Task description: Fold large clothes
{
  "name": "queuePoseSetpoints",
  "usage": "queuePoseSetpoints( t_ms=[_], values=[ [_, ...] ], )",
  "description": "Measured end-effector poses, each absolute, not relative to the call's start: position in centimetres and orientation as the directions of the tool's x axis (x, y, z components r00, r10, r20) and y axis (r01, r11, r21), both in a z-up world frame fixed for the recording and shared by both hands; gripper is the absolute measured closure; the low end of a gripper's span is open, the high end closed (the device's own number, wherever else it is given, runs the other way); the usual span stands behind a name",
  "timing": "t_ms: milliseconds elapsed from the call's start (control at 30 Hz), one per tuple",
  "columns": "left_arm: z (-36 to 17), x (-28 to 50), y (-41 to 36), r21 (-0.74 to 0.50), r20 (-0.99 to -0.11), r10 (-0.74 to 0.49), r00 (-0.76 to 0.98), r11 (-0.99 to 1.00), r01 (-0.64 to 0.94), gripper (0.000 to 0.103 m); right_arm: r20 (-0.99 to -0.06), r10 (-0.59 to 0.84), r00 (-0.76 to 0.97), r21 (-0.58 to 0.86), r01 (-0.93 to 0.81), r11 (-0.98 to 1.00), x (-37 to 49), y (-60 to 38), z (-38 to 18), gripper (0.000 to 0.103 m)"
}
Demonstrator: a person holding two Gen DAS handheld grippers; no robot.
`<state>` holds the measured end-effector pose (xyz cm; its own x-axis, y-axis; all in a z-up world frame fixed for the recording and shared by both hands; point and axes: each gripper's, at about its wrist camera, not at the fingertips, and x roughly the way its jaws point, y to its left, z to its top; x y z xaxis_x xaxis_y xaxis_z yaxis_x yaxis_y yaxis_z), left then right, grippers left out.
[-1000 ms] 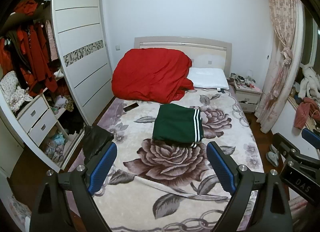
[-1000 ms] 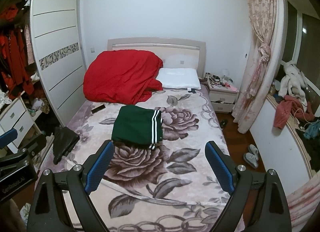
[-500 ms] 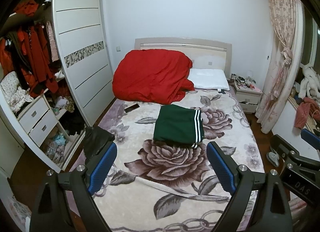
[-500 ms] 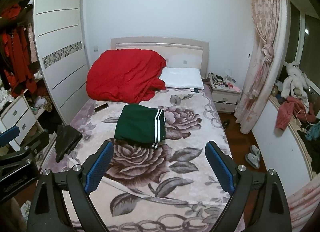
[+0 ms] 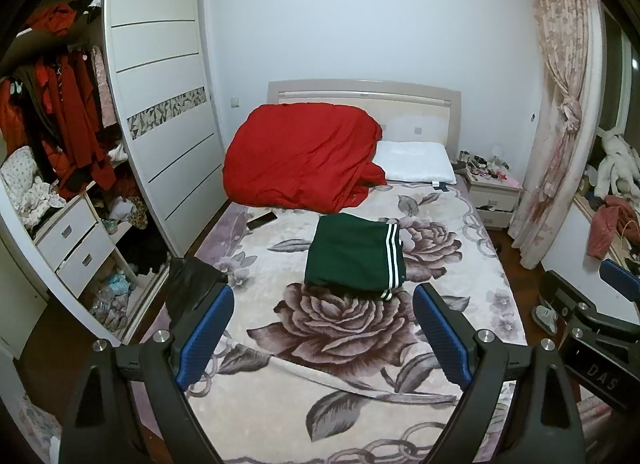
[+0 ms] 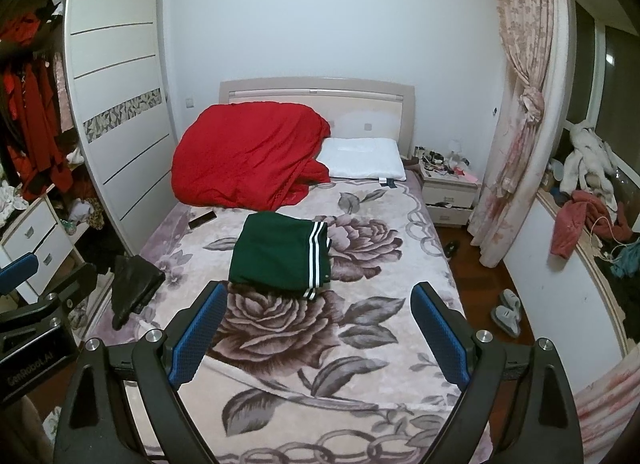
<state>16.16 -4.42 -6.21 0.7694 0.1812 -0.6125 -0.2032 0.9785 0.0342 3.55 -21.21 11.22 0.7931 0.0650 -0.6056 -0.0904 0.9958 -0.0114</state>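
A dark green garment with white stripes (image 5: 354, 254) (image 6: 280, 254) lies folded in a rectangle in the middle of the flower-patterned bed cover (image 5: 348, 328) (image 6: 304, 344). My left gripper (image 5: 324, 298) hangs open over the foot of the bed, short of the garment, with nothing between its blue pads. My right gripper (image 6: 320, 296) is open too, also empty, held beside the left one. A black garment (image 5: 188, 284) (image 6: 132, 284) lies crumpled at the bed's left edge.
A red duvet (image 5: 300, 160) is bunched at the headboard beside a white pillow (image 5: 416, 162). A phone (image 5: 262, 220) lies on the bed's left side. An open wardrobe (image 5: 60, 168) stands left; a nightstand (image 5: 494, 192), curtain (image 5: 556, 112) and slippers (image 6: 506, 310) are right.
The right wrist view has shifted slightly, so the bed and garment sit a bit further right in it. The left view is nearly unchanged. Both grippers stay open.
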Motion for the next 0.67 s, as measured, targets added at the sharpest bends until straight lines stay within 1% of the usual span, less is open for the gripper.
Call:
queuePoseSetpoints(
  t_ms=[667],
  values=[
    [-6.2,15.9,-4.6,0.027,-0.617,0.168,0.769,0.981,-0.194,0.012,-0.606,0.06,0.793,-0.003,-0.078,0.997,1.9,-21.1,11.1,0.008]
  ],
)
